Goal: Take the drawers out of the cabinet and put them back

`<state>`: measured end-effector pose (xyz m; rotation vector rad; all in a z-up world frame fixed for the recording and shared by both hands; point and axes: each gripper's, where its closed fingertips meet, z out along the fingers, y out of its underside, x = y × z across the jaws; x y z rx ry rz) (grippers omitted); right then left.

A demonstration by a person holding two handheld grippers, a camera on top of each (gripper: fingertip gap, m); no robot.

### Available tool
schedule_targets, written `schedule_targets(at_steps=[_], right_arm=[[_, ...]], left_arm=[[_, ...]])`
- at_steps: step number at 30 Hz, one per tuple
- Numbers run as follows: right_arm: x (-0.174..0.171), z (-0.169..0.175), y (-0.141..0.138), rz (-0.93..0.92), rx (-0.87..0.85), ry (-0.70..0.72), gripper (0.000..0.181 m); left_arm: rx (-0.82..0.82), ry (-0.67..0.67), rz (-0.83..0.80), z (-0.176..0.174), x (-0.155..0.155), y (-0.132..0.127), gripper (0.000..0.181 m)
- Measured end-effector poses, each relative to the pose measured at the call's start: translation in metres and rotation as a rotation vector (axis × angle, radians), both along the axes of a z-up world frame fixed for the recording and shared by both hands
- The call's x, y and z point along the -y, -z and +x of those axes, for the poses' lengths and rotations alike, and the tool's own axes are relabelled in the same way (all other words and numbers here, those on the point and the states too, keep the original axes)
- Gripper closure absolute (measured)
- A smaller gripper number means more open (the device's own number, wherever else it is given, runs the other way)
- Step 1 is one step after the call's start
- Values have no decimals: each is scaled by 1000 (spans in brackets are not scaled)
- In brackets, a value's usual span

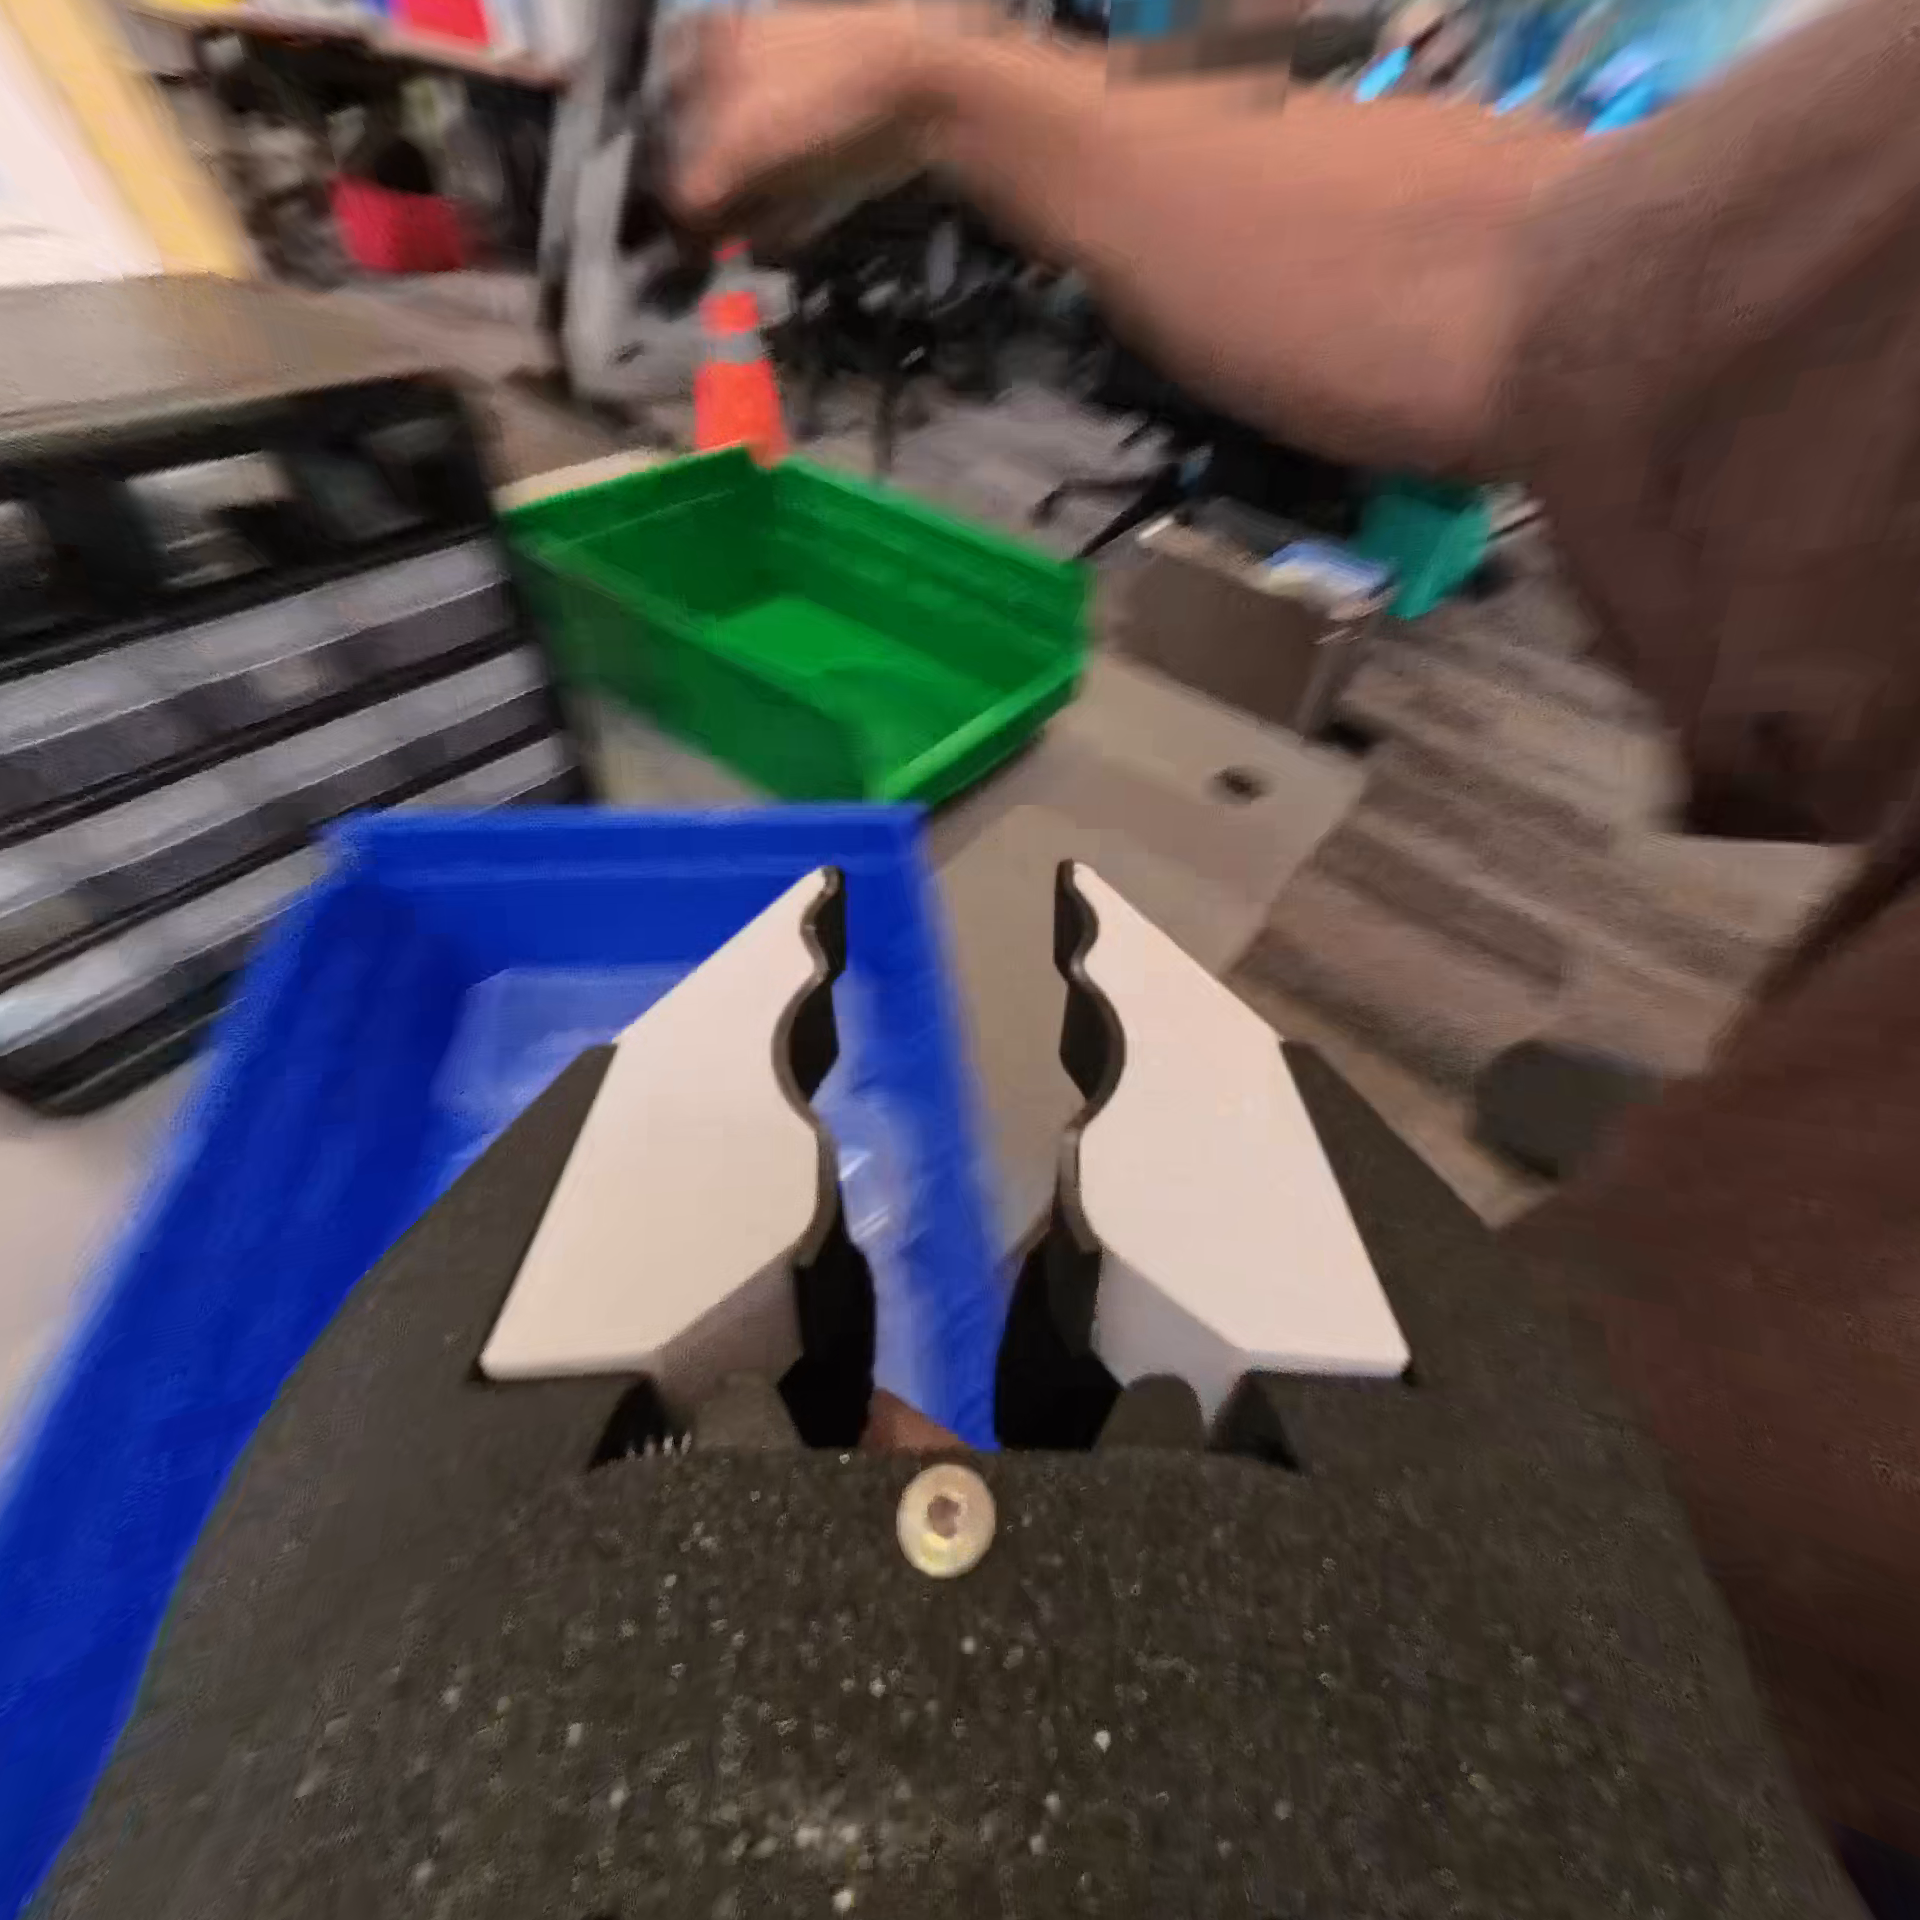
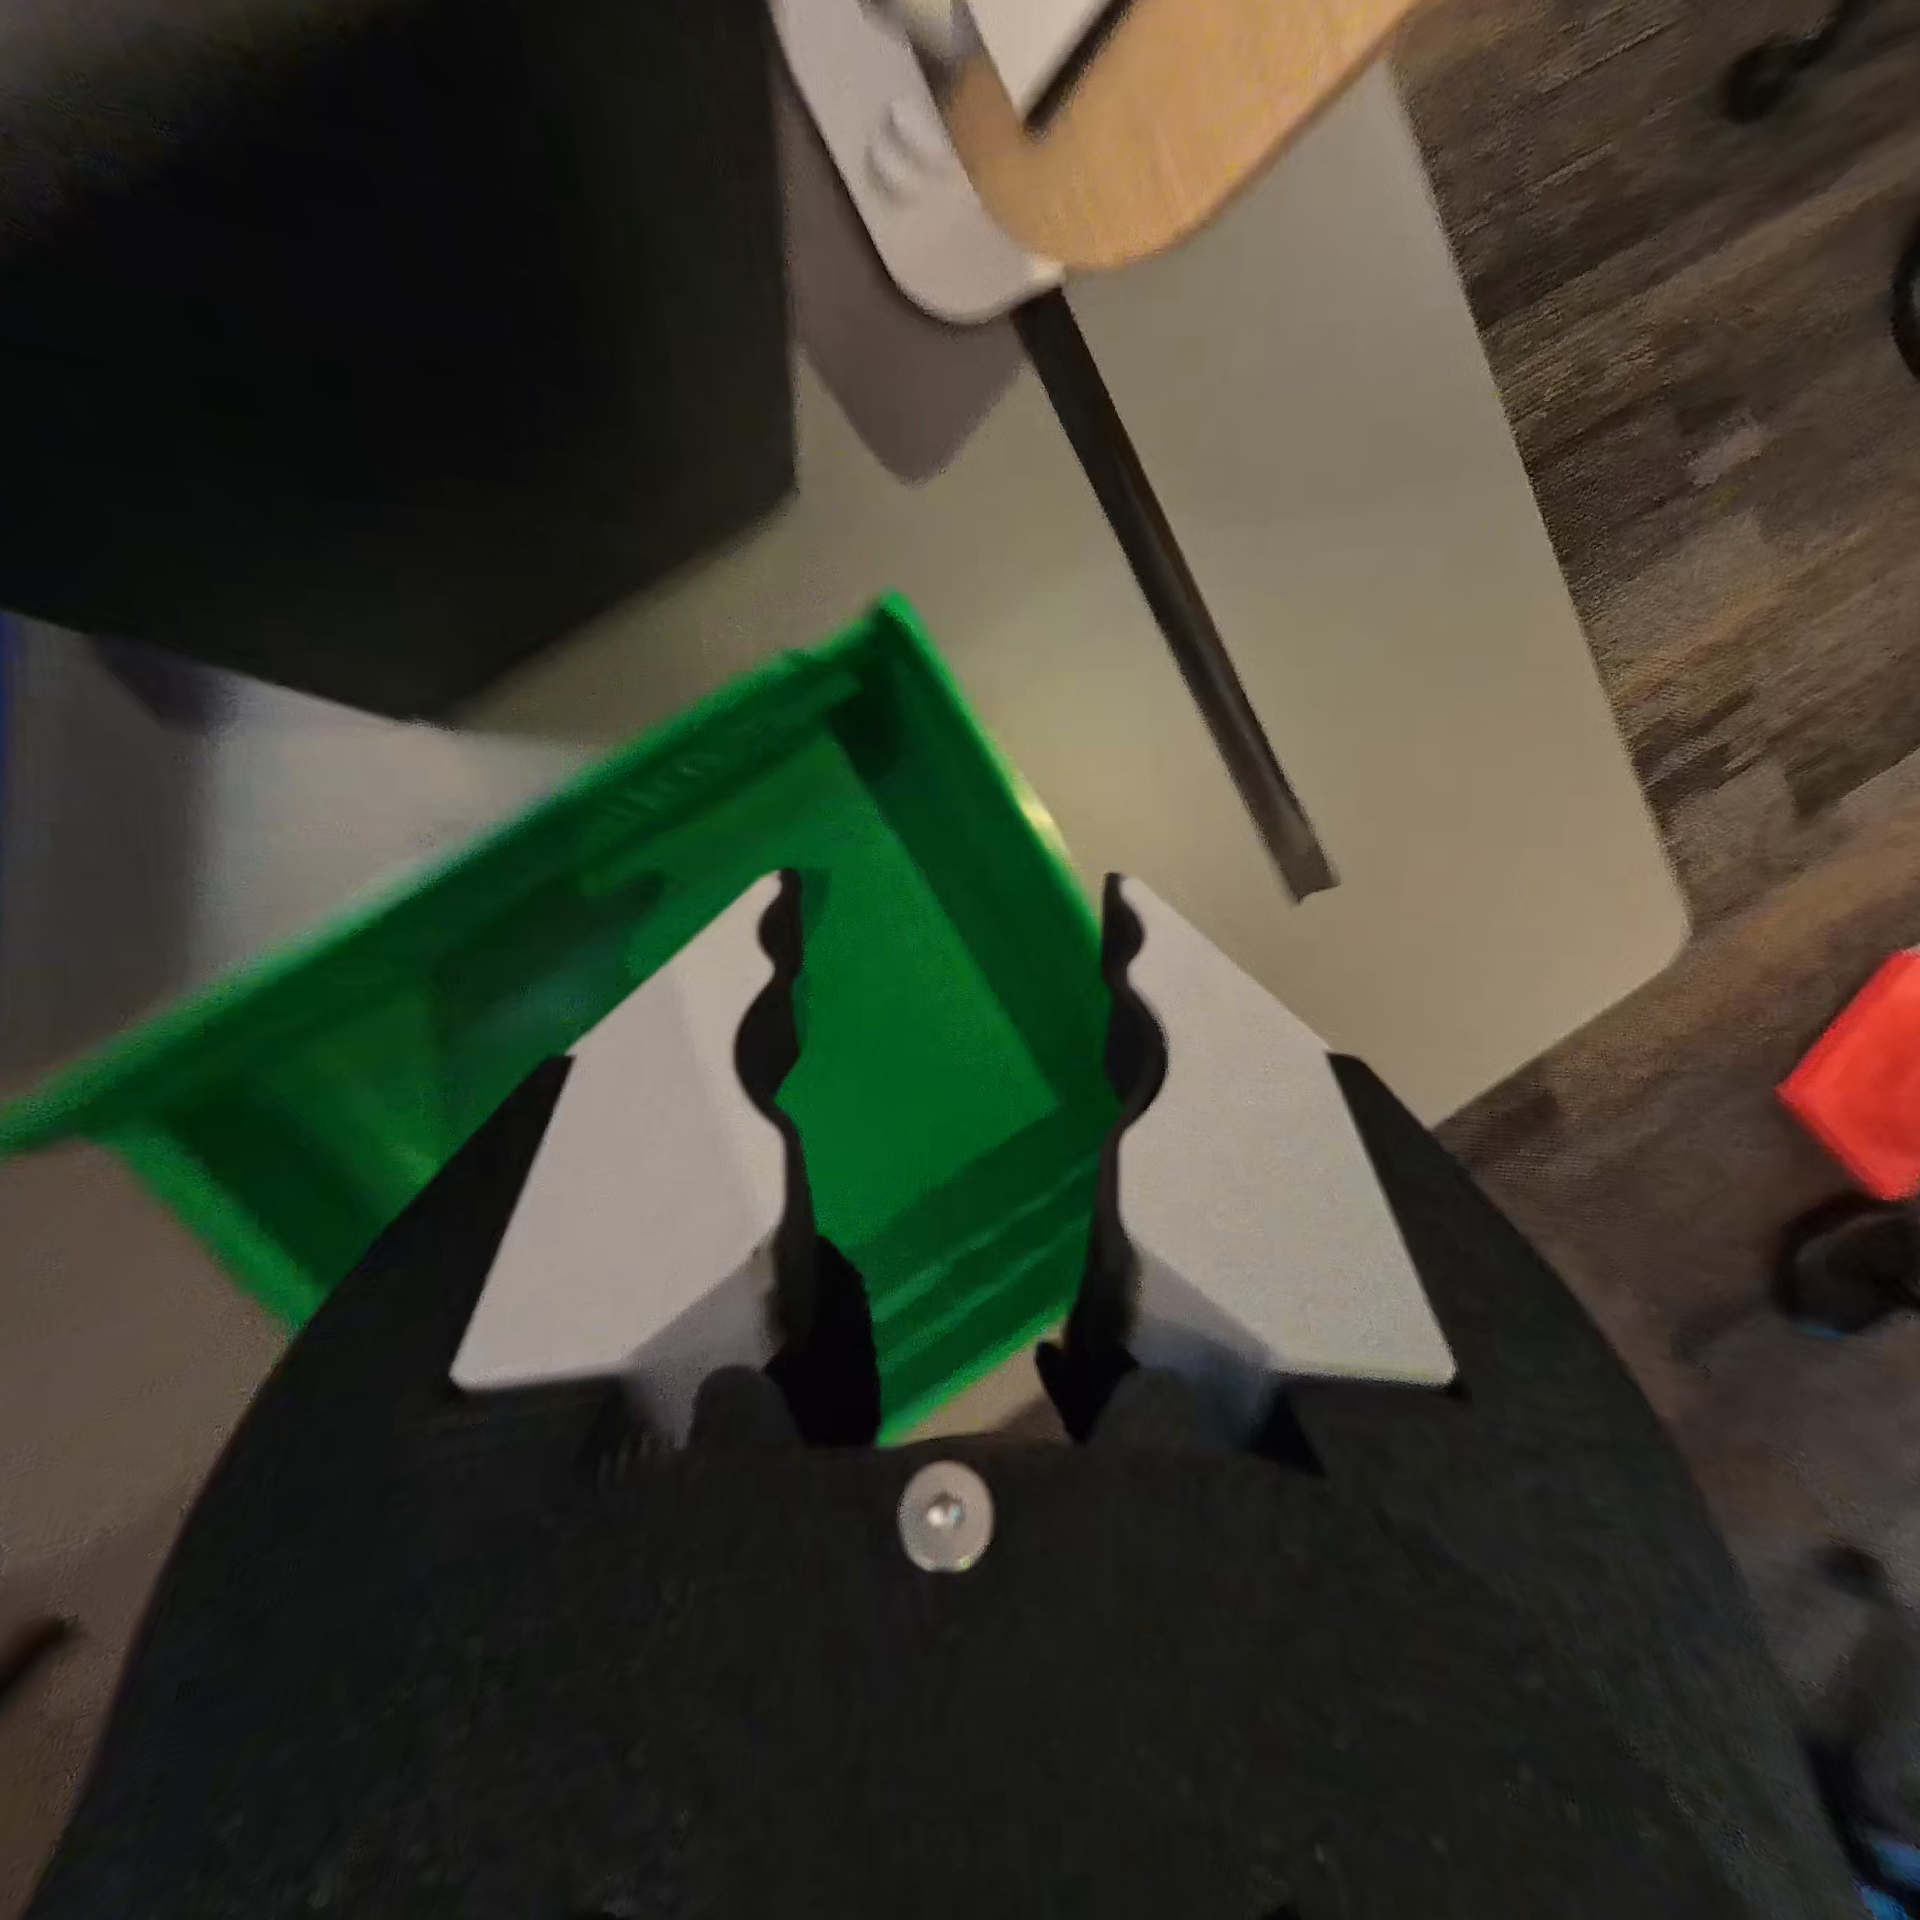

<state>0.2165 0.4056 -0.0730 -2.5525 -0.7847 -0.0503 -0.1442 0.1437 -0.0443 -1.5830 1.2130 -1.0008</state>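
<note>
Cluttered workshop shelving and an orange traffic cone [image 1: 736, 364] filled the blurred background beyond a pale grey tabletop [image 1: 1143, 831], past whose edge a mottled grey-brown floor showed. On that table, at the left of the left wrist view, stood the black cabinet [image 1: 239, 644] with stacked grey drawer fronts and dark openings along its upper row. Two drawers were out of it: a green drawer [image 1: 800, 634] sat on the table just beside the cabinet's right end, and a blue drawer [image 1: 416, 1039] lay nearer the camera, in front of the cabinet. The left gripper [image 1: 945, 883] hung over the blue drawer's right wall, its white fingers [image 1: 707, 1122] set apart with the wall seen in the gap between them; whether either finger touched the plastic could not be told. A person's bare forearm [image 1: 1299, 270] reached across the top of that view toward the far side. In the right wrist view the right gripper [image 2: 951, 883] looked down on the green drawer [image 2: 914, 997], jaws wide apart over one end of its hollow, gripping nothing. The cabinet's dark bulk [image 2: 395, 332] filled the upper left there, a light wooden piece [image 2: 1143, 135] crossed the top, and something red [image 2: 1860, 1081] lay on the floor at the right.
</note>
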Motion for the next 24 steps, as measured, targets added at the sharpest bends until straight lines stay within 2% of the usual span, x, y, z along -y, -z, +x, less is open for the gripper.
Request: schedule_targets(at_steps=[1, 3, 5, 6, 8, 10, 13, 15, 16, 17, 21, 24], right_arm=[[18, -25, -11, 19, -102, 55, 129], [65, -90, -16, -51, -318, 96, 124], [103, -139, 0, -81, -325, 83, 124], [117, -158, 12, -91, -285, 89, 125], [133, -202, 37, -111, -284, 108, 130], [141, -235, 64, -157, -284, 122, 132], [145, -254, 102, -257, -212, 138, 133], [141, -265, 114, -304, -229, 161, 145], [137, -266, 118, -309, -207, 164, 163], [134, -259, 121, -302, -135, 169, 179], [130, -272, 112, -354, -11, 95, 178], [111, -305, 94, -347, 20, 12, 177]], left_arm=[[-68, -87, 34, -29, -32, 11, 142], [-200, -201, 82, -90, -87, 39, 146], [-280, -289, 76, -139, -127, 64, 146], [-308, -279, 59, -153, -134, 76, 145], [-345, -226, 11, -163, -140, 101, 140], [-319, -173, -43, -157, -141, 115, 139], [-336, -132, -128, -148, -143, 136, 145], [-373, -150, -126, -150, -147, 148, 159], [-380, -139, -117, -151, -146, 152, 177], [-360, -130, -106, -150, -145, 151, 180], [-366, -157, -82, -163, -138, 145, 180], [-338, -227, -32, -193, -135, 127, 180]])
